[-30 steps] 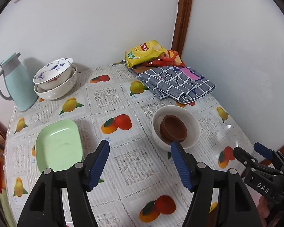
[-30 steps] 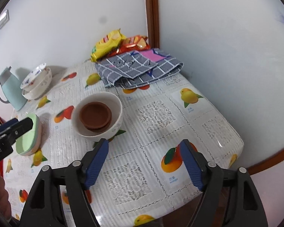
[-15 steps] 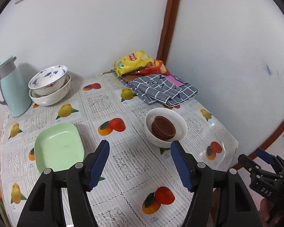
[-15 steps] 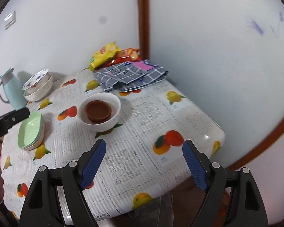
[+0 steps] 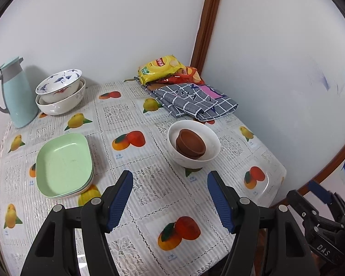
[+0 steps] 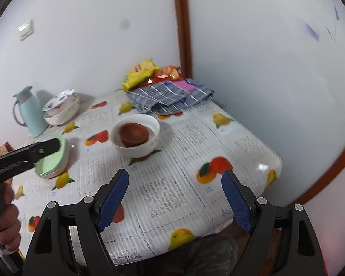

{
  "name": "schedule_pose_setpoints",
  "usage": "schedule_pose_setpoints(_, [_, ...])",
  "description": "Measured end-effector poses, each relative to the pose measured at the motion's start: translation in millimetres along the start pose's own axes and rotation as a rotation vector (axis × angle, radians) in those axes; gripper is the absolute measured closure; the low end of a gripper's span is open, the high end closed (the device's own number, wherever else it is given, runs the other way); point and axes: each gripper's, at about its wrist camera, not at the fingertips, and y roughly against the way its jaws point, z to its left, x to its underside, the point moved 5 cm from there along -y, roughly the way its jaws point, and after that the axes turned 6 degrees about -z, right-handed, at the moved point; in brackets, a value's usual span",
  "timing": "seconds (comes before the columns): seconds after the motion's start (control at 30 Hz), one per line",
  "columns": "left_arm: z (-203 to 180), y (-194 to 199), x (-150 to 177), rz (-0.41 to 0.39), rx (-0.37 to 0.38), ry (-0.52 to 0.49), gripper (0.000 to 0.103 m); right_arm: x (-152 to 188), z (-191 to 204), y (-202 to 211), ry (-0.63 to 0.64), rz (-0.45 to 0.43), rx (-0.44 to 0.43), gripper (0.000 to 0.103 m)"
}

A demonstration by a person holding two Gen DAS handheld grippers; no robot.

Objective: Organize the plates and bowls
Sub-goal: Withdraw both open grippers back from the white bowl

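The left gripper hangs over the near part of the table, its two blue pads spread with nothing between them. The right gripper is likewise spread and empty, over the table's near edge.

Ahead of the left gripper and a little to its right stands one white bowl with brown bowls nested in it; two brown rims show, one inside the other. From the right gripper this same stack lies ahead and slightly left.

Just left of the left gripper's left finger lies a stack of green plates; two or three edges show, and the exact count cannot be told. In the right wrist view the left gripper's black finger crosses in front of these plates.

Far ahead and left, by the wall, two more bowls are nested: one blue-patterned bowl sits inside one larger white bowl. One pale blue jug stands just left of them.

Far ahead and right, in the corner, lie one folded checked cloth and two snack bags, one yellow and one red, touching the cloth's far side.
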Motion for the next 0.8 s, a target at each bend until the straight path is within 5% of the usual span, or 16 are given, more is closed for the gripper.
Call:
schedule_pose_setpoints(0.43, [3.0,3.8,12.7,0.032,-0.067,-0.038,0.038,-0.5,-6.5,-10.7,-0.136,0.021,-0.137,0.02])
schedule_pose_setpoints(0.8, [8.0,3.0,14.0,0.042,-0.069,-0.031,0.038,1.0,-4.8,-5.9,-0.143,0.013,-0.13,0.02])
